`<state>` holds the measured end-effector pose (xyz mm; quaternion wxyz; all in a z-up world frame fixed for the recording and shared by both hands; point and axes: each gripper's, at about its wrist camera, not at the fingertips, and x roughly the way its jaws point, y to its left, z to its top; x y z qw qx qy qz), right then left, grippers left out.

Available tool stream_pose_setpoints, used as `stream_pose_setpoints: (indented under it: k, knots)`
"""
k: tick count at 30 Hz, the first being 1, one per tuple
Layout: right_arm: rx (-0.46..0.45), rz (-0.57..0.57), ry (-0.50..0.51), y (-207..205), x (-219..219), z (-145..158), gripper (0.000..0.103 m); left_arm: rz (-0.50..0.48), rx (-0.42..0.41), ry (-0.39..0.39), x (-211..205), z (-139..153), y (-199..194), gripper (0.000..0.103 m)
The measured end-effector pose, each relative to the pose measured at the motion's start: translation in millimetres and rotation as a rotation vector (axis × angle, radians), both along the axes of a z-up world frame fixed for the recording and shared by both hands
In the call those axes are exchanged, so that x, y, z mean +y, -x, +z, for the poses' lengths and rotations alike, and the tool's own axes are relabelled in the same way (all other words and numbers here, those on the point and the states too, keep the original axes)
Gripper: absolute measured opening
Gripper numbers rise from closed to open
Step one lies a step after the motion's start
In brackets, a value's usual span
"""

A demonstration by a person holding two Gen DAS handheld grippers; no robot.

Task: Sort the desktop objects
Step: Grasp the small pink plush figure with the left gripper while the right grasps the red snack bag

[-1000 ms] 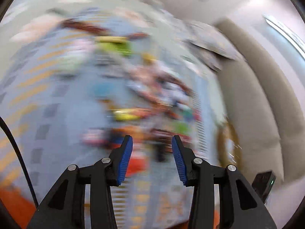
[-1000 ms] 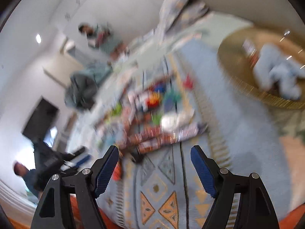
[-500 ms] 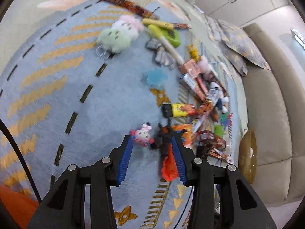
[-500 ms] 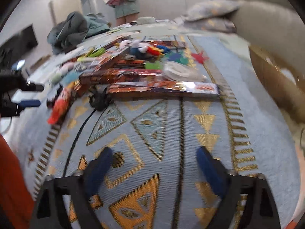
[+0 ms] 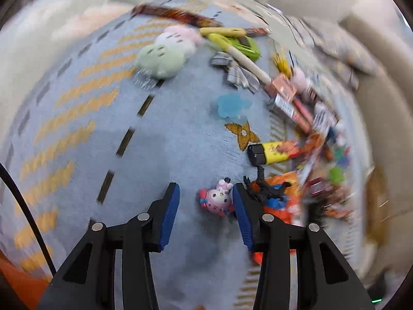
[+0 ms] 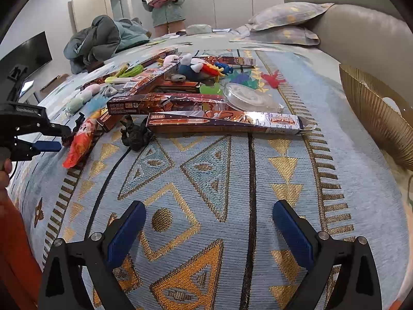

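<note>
The left gripper (image 5: pixel 204 204) stood open over the pale blue patterned rug (image 5: pixel 160 155), its blue pads wide enough to take the small pink-and-white toy figure (image 5: pixel 215 201), which lay just inside the right-hand pad and seemed to touch it. Just right of that pad lay a black dinosaur figure (image 5: pixel 263 188) on an orange-red packet (image 5: pixel 289 206), so the target sat at the near left edge of the clutter. The step in hand appeared to be picking up the pink figure.

To do it well, the gripper should probably shift a little right so the toy sits midway between the pads, then lower until the pads bracket its round body before closing. A closure from the present offset would likely push the toy sideways or catch the dinosaur's tail.

The right gripper (image 6: pixel 209 235) was also open, wide, holding nothing, over bare rug on the near side, well apart from the long foil-printed cardboard box (image 6: pixel 227 124) and the gold ribbed basket (image 6: pixel 371 113) at the right.
</note>
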<state>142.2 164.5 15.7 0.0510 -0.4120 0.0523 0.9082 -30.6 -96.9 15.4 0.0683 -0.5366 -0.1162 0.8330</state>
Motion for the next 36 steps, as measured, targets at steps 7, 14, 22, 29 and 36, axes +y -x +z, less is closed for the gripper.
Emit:
stream_pose_setpoints:
  k: [7, 14, 22, 29, 36]
  knots:
    - [-0.034, -0.013, 0.002, -2, -3, 4, 0.099, -0.053, 0.086, 0.132, 18, 10, -12, 0.02]
    - [-0.018, 0.084, 0.051, 20, -48, 57, 0.098, 0.08, 0.186, -0.057, -28, 53, -22, 0.02]
    - [-0.212, 0.118, 0.249, 96, -106, 31, 0.065, 0.115, 0.281, -0.095, -45, 76, -24, 0.02]
    - [-0.263, 0.105, 0.211, 131, -128, 21, 0.034, 0.084, 0.294, -0.154, -45, 83, -27, 0.02]
    - [-0.226, 0.16, 0.23, 99, -124, 35, 0.02, 0.027, 0.358, -0.12, -35, 94, -34, 0.02]
